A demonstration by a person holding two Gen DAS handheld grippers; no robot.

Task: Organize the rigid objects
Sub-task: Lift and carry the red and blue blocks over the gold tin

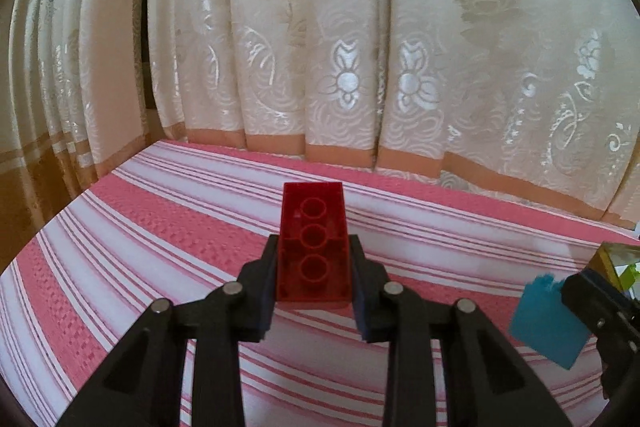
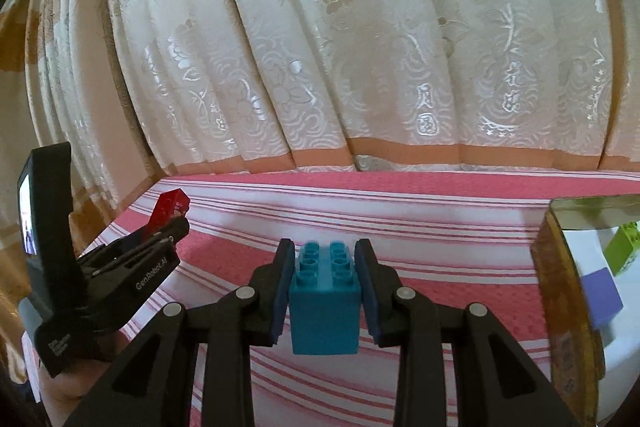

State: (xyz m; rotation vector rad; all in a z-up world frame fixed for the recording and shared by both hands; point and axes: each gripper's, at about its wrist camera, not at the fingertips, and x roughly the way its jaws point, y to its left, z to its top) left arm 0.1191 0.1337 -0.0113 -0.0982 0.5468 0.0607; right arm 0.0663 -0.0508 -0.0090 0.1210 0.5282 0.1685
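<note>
On my left, the left gripper [image 1: 313, 269] is clenched on a red brick [image 1: 313, 247], its fingers [image 1: 267, 281] pressing the brick's long sides; the brick's hollow underside faces the camera and it is lifted clear of the striped cloth [image 1: 160, 227] on the desk. In the right wrist view I see the same gripper at the left edge, tilted, with the red brick poking out past its tip. Moving right, my right gripper [image 2: 325, 281] grasps a teal brick [image 2: 325, 311], studs up, fingers [image 2: 282, 287] tight on its two sides, held above the cloth. Further right stands a box [image 2: 560, 307] with a brownish wall; inside I see a green brick [image 2: 622, 247] and a purple block [image 2: 600, 291]. A cream floral curtain [image 2: 320, 47] hangs behind the desk.
</note>
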